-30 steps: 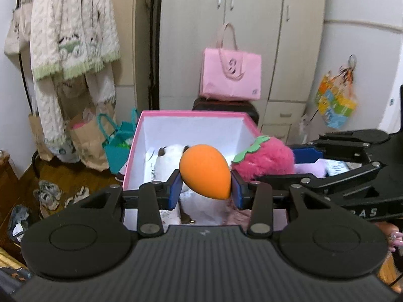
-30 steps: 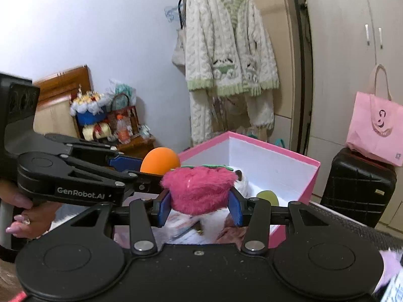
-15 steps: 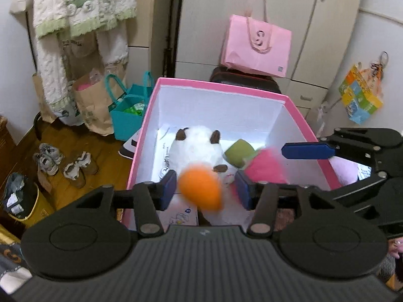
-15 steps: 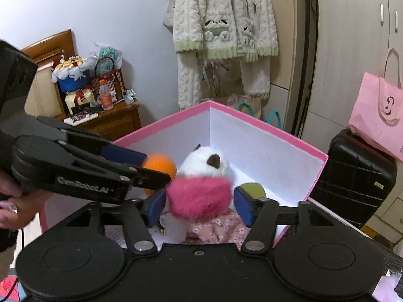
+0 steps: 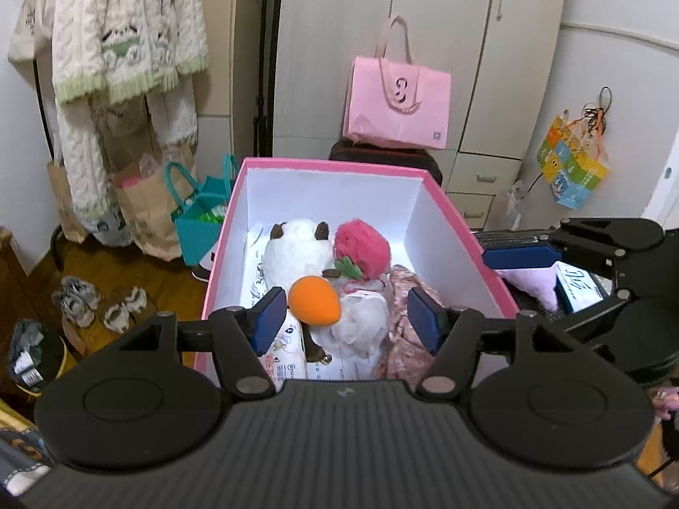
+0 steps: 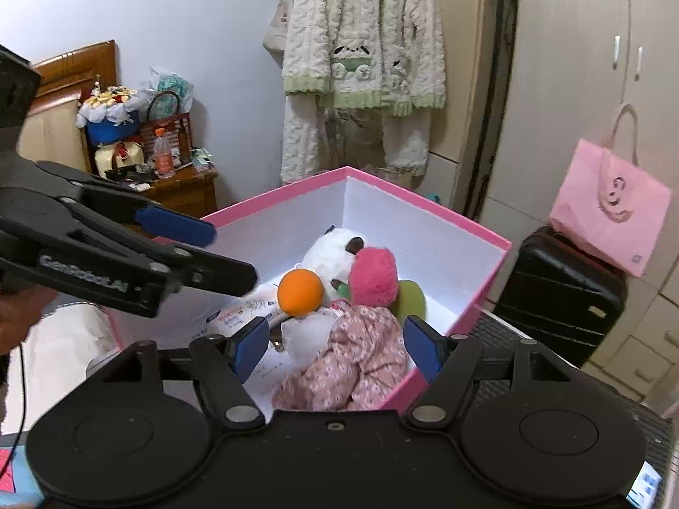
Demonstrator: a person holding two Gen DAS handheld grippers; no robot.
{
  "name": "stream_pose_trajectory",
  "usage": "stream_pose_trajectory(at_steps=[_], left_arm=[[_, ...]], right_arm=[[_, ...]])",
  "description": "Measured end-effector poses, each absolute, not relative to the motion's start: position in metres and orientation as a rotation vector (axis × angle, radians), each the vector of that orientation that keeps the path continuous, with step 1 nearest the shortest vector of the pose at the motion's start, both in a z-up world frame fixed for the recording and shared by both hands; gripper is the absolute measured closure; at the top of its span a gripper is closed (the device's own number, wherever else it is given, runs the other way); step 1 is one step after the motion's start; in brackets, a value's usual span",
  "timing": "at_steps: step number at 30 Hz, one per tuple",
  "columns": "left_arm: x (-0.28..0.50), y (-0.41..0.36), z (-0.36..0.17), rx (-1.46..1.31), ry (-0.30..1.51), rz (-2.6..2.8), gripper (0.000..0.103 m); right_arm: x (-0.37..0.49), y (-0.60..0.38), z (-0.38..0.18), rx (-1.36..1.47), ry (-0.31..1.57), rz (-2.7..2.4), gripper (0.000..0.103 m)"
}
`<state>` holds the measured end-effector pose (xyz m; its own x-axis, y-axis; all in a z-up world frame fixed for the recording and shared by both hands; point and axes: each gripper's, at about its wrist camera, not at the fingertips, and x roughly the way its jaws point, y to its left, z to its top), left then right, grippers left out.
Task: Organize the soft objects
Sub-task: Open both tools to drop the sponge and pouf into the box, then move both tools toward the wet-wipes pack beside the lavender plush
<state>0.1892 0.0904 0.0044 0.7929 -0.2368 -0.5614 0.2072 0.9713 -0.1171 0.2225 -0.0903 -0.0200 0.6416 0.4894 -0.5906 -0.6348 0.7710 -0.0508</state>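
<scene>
The room has soft, even indoor light, moderately bright. Inside the pink box the white walls look brightest, beyond the gripper fingertips. Under each gripper body the area is dark. Both pictures are sharp, without motion blur. The fisheye lens bends the wardrobe lines near the edges, and the right wrist view has black corners
</scene>
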Motion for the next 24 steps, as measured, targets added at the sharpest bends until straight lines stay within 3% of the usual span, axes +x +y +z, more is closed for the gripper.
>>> stream_pose_trajectory(at_steps=[8, 11, 18, 24], left_arm=[[0.138, 0.081, 0.034, 0.018, 0.529, -0.267, 0.037], [0.118, 0.078, 0.042, 0.046, 0.502, -0.317, 0.028], [0.074, 0.066, 0.055, 0.114, 0.444, -0.375, 0.021], [0.035, 0.052, 0.057, 0.174, 0.375, -0.391, 0.008]], right_arm=[[0.181, -0.1, 0.002, -0.27, 0.555, 0.614, 0.027], [0.161, -0.102, 0.01, -0.274, 0.534, 0.614, 0.026], [0.118, -0.108, 0.024, -0.295, 0.504, 0.601, 0.025], [0.087, -0.12, 0.028, -0.296, 0.511, 0.593, 0.023]])
